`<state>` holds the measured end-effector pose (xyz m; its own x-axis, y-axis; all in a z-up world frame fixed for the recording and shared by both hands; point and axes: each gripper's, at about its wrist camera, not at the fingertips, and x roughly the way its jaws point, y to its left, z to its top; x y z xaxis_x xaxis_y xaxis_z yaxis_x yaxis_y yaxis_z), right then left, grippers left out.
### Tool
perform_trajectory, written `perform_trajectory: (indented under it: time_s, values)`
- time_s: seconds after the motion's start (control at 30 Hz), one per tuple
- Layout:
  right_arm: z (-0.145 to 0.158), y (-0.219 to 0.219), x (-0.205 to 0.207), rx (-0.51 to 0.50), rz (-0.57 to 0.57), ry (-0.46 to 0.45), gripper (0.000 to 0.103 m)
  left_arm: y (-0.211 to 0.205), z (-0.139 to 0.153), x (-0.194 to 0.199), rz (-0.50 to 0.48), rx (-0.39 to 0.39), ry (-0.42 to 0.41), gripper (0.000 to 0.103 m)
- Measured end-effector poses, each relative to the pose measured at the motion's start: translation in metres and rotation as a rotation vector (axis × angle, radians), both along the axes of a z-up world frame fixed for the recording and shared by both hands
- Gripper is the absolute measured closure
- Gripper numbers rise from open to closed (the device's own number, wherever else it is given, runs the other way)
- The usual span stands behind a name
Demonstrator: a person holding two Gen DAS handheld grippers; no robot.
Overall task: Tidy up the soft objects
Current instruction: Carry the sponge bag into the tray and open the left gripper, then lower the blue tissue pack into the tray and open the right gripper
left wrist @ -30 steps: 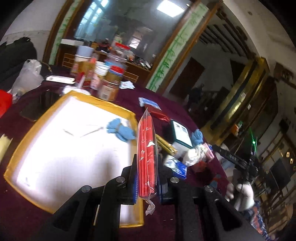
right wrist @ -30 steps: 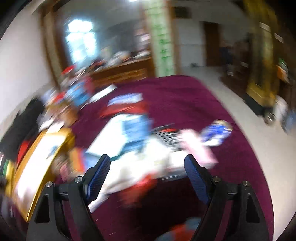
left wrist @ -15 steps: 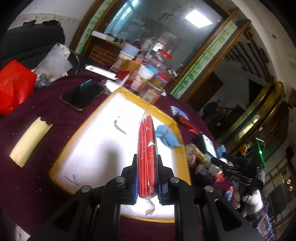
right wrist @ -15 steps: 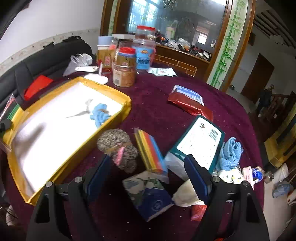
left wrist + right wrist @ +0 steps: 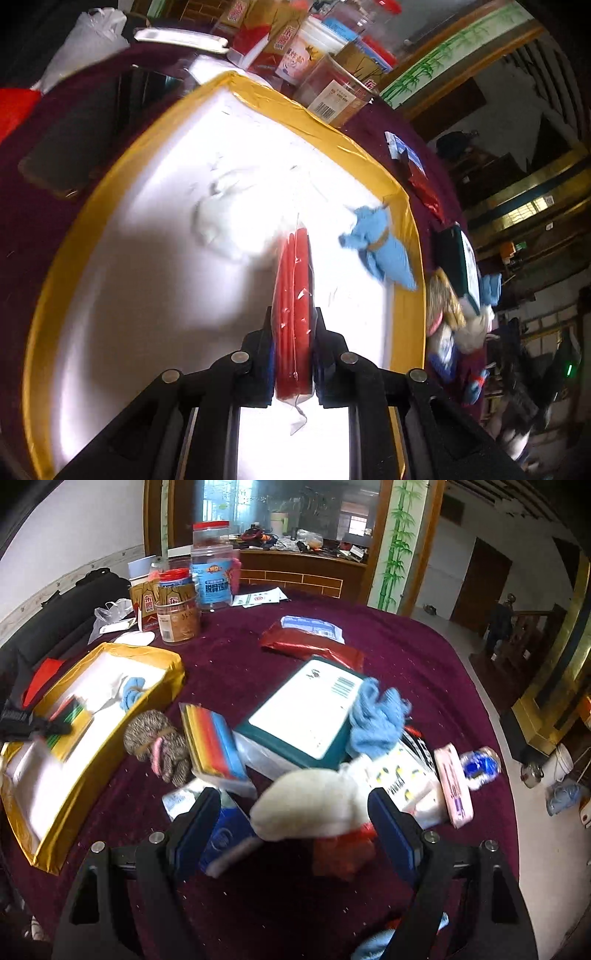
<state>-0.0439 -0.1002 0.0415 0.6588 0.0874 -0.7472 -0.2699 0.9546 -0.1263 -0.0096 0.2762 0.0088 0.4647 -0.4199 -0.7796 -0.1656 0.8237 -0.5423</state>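
Note:
My left gripper (image 5: 293, 332) is shut on a red packet in clear wrap (image 5: 294, 295), held low over the white inside of the gold-rimmed tray (image 5: 280, 101). A blue cloth bundle (image 5: 384, 247) lies in the tray's far right corner. My right gripper (image 5: 295, 812) is open above a pile on the maroon table: a cream sock (image 5: 314, 808) lies between its fingers, with a blue cloth (image 5: 376, 716), a grey knitted glove (image 5: 159, 742) and a striped sponge pack (image 5: 214, 738) beyond. The left gripper (image 5: 37, 725) with its packet shows over the tray (image 5: 162, 661) in the right wrist view.
Jars and boxes (image 5: 210, 572) stand at the table's back. A teal-edged box (image 5: 303, 716), a red foil pack (image 5: 310, 646) and a pink case (image 5: 454, 786) lie in the pile. A phone (image 5: 74, 147) lies left of the tray. The table edge falls away on the right.
My left gripper has moved forward and down over the tray with the red packet. My right gripper has moved closer over the pile, above the cream sock.

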Motion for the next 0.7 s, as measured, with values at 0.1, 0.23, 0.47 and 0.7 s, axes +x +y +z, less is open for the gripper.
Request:
perform_trajectory:
  time_s: [0.1,0.23,0.47,0.7]
  values:
    - [-0.004,0.002,-0.001,0.007,0.012,0.012,0.022,-0.001,0.005,0.019,0.037,0.019,-0.008,0.088]
    - [-0.013,0.022,-0.002,0.019,0.082,0.048,0.022,0.013,0.004,0.032,0.114,-0.003,-0.023,0.088]
    - [-0.051,0.067,0.013,-0.120,0.216,0.146,0.022,0.021,0.034,-0.015,0.075,-0.031,-0.133,0.068]
    - [-0.056,0.061,0.011,-0.060,0.216,0.187,0.052,0.036,0.063,-0.064,0.100,0.035,-0.241,0.053]
